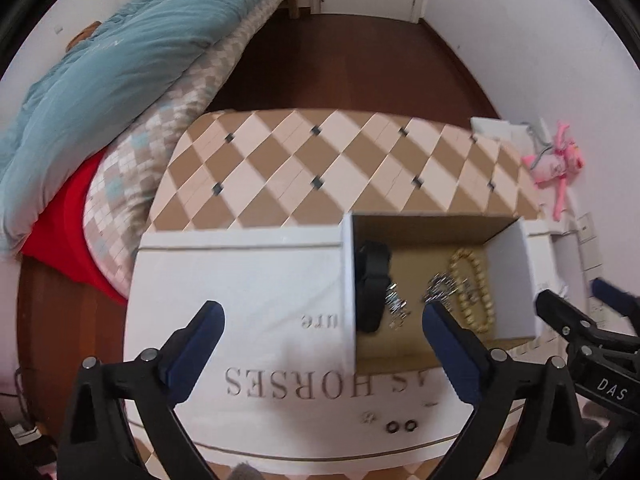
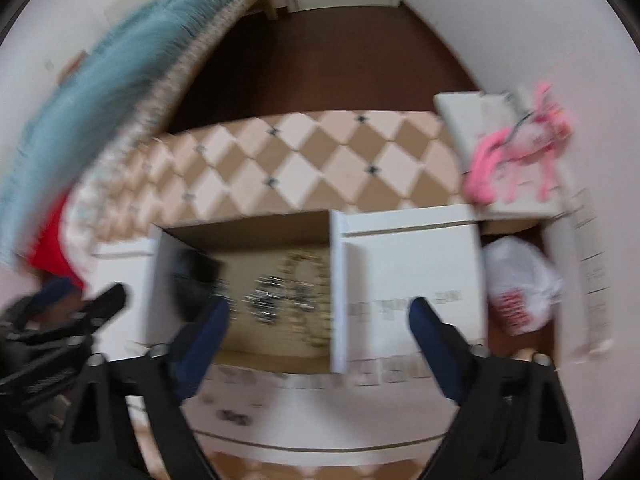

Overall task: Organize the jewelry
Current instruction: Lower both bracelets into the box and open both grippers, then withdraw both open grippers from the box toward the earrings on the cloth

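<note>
Both claws are hanging open and empty: left claw point(image 1: 322, 320), right claw point(image 2: 320, 316). Ahead of them, the beaded bracelet point(image 1: 474, 292), silver chain point(image 1: 440, 286) and black band point(image 1: 370, 284) are already lying inside the box point(image 1: 420, 226). Two small rings point(image 1: 400, 426) beneath the left claw are seemingly still waiting outside.

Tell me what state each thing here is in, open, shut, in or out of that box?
Left hand-held gripper: open, empty.
Right hand-held gripper: open, empty.
White box: flaps open.
Gold bead bracelet: inside the box.
Black band: inside the box.
Silver jewelry: inside the box.
Two small black rings: outside, on the near flap.
</note>
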`<state>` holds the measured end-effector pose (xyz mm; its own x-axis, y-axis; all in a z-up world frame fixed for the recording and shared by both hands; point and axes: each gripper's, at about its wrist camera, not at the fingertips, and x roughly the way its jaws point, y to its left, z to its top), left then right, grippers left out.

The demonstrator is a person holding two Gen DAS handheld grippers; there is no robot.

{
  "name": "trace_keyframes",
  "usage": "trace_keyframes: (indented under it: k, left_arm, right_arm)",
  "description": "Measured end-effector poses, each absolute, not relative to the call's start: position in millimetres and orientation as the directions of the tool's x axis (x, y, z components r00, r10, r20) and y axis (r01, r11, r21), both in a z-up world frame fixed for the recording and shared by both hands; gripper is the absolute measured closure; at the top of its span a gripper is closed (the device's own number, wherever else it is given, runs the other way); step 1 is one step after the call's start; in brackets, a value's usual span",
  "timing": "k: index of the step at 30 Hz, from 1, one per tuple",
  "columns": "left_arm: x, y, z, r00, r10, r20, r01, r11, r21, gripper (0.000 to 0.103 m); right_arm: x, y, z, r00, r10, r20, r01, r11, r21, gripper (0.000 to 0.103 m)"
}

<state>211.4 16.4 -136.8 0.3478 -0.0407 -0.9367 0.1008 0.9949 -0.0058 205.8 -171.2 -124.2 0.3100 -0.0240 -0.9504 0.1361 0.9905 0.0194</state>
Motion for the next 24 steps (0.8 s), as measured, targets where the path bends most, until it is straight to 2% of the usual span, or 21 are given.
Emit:
trace_keyframes:
  k: [3, 8, 17, 24]
  left_arm:
    - [203.5, 16.3, -145.7, 0.336, -0.028, -0.941, 0.091, 0.996, 0.003, 0.002]
    - [194.4, 12.7, -150.4, 0.334, -0.014, -0.942, 0.093, 0.996, 0.018, 0.002]
    - [175.9, 11.5, -101.9, 0.43, -0.039, -0.902, 0.1, 0.995, 0.005, 0.002]
    - [144.2, 22.0, -63.2, 0.53, 0.023, -0.848, 0.058, 0.996, 0.064, 0.002]
  right_arm:
    - [200.1, -169.4, -134.1, 0.298, -0.093, -0.95, 0.133, 0.99, -0.055, 0.001]
    - [191.8, -167.5, -138.1, 0.31, -0.135, -0.941, 0.131, 0.986, -0.099, 0.0]
    - [168.1, -167.2, -90.6, 0.407, -0.108, -0.907, 0.157, 0.986, -0.048, 0.0]
    - [135.6, -161.9, -60.7, 0.46, -0.063, -0.886, 0.148, 0.989, 0.006, 0.0]
